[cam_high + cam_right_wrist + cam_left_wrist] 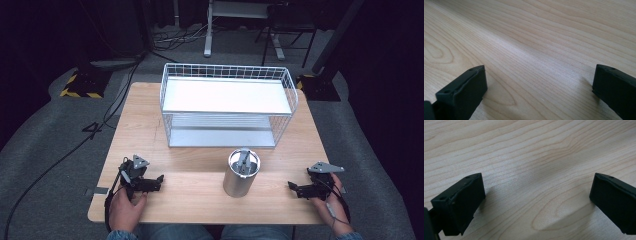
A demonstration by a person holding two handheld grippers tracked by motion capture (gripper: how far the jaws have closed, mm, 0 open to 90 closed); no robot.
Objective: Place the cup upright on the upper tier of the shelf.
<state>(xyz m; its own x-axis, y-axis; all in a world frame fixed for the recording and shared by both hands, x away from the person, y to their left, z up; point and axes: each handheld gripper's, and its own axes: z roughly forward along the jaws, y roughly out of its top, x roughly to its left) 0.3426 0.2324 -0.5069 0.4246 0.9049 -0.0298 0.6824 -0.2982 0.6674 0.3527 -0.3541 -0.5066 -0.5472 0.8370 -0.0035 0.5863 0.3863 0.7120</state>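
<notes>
A light wooden counter (pixel 200 177) carries a white wire rack (pixel 227 102) toward its far edge, centred between the left and right edges. The rack has two tiers, a flat white shelf on top and a lower one beneath it, both bare as far as the high view shows.

In front of the rack, nearer the near edge and slightly right of centre, a shiny metal canister (pixel 242 173) stands upright. Its top is open or lidded with something grey inside or on it; I cannot tell which.

The left claw (pixel 159 179) rests low over the counter near the near-left corner, held by the person's left hand (pixel 125 205), its tips pointing toward the canister but well apart from it. In the left gripper view its two black jaws stand wide apart with bare wood grain (pixel 536 170) between them, so it is released and grips nothing.

The right claw (pixel 291 186) sits near the near-right corner in the person's right hand (pixel 330 202), tips also turned toward the canister and well apart from it. The right gripper view shows its jaws spread wide over bare wood (pixel 536 55), released likewise. A dark cable (pixel 60 160) trails off the counter's left edge across the grey floor
</notes>
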